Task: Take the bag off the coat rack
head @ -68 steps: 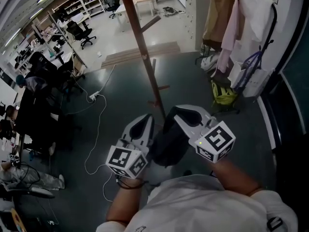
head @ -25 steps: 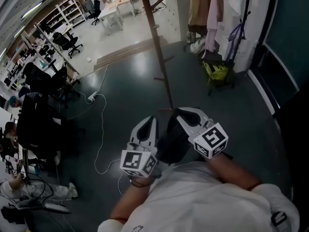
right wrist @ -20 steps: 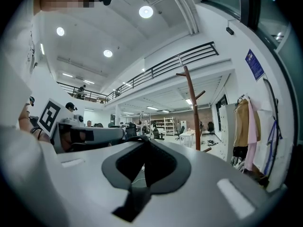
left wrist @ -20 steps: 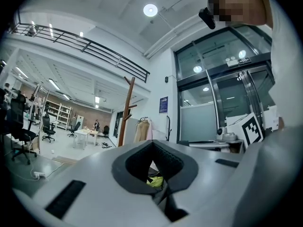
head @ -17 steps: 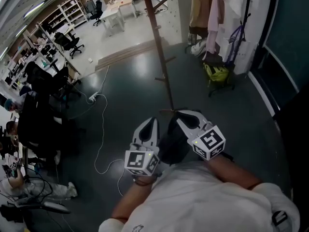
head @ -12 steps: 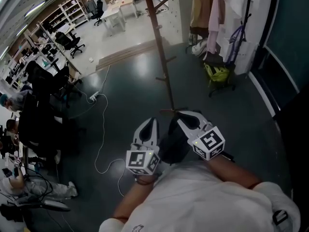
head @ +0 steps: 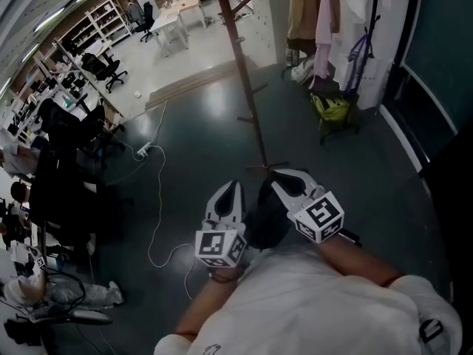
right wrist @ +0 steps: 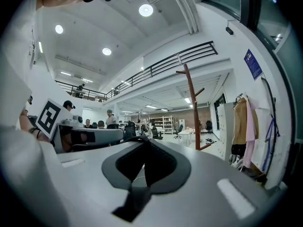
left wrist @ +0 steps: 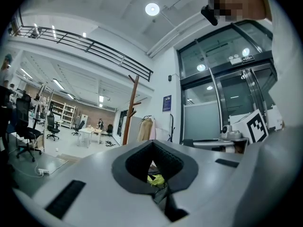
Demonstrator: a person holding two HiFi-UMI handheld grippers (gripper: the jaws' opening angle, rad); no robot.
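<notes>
In the head view, the brown wooden coat rack [head: 242,72] rises from the dark floor just ahead of me, its pegs bare. A black bag [head: 266,219] hangs close to my body, between and below the two grippers. My right gripper [head: 275,174] is shut on the bag's black strap [right wrist: 124,128], which arches over its jaw tips in the right gripper view [right wrist: 143,140]. To the left of the bag, my left gripper [head: 232,186] has its jaws together with nothing between them [left wrist: 151,143]. The rack also shows as a pole [left wrist: 130,110] and a pole [right wrist: 191,108].
A clothes rail with coats [head: 325,21] stands at the back right, with a yellow-green bag [head: 330,109] on the floor beneath it. A white cable [head: 151,220] snakes over the floor at left, beside desks and office chairs [head: 74,132]. A dark glass wall [head: 443,87] runs along the right.
The coat rack now stands farther ahead than in the earliest frame. Both grippers and the bag stay close to my body, and the left gripper has drifted slightly right.
</notes>
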